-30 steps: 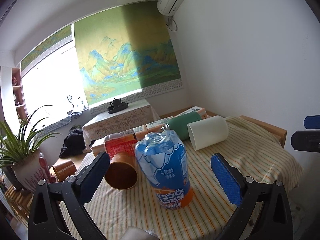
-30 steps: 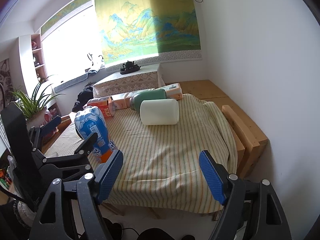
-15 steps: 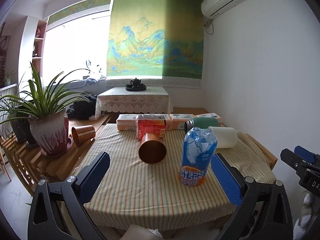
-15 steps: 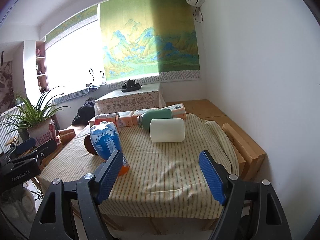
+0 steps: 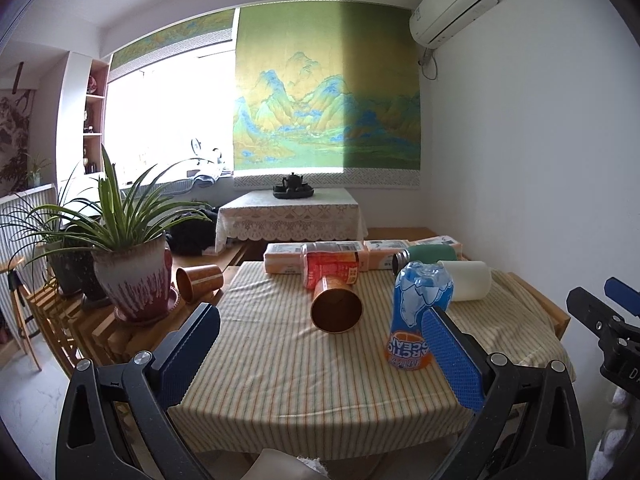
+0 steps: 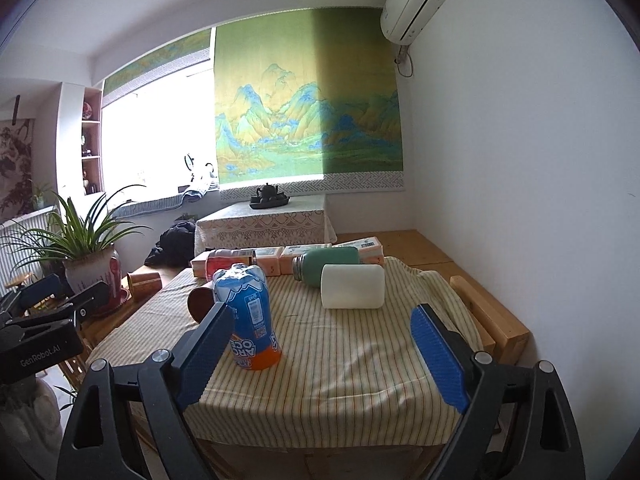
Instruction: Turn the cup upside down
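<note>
Brown cup (image 5: pixel 337 309): lying on its side at counter (image 5: pixel 280 376) centre, mouth toward the camera, at 12 o'clock from the left gripper (image 5: pixel 320 356). Upturned blue-orange bottle (image 5: pixel 418 316): standing at the cup's 3 o'clock. White cup (image 6: pixel 353 286): on its side, 12 o'clock from the right gripper (image 6: pixel 324 350). Both grippers: jaws released, holding nothing.
</note>
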`<state>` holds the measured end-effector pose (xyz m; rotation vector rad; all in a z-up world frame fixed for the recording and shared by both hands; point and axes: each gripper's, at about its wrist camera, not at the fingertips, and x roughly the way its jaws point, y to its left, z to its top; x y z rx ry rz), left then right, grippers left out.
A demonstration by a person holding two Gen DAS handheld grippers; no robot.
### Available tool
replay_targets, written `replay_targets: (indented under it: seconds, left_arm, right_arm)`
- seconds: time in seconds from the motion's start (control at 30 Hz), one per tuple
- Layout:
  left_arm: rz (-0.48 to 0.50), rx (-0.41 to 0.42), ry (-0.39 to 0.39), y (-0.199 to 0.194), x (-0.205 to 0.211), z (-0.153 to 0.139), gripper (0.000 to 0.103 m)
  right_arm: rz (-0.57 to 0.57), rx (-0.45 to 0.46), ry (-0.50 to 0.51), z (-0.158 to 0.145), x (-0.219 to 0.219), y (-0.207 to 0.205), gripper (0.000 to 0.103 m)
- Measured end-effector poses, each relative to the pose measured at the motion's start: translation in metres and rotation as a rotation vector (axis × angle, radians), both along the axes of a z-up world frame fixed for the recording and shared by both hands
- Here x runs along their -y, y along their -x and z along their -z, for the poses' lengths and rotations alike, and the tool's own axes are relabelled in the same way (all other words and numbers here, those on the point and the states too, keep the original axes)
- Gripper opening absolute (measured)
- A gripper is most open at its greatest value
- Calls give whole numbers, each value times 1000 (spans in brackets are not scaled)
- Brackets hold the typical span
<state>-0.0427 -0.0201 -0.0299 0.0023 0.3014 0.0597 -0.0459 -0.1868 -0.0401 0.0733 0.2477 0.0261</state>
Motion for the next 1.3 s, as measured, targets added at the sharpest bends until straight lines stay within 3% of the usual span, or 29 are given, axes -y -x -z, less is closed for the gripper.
replay_targets:
  seconds: [1.3]
  left_arm:
    - [-3, 0, 11, -2, 7, -1, 102]
  right_arm:
    - [25, 20, -14, -3, -5, 1, 89]
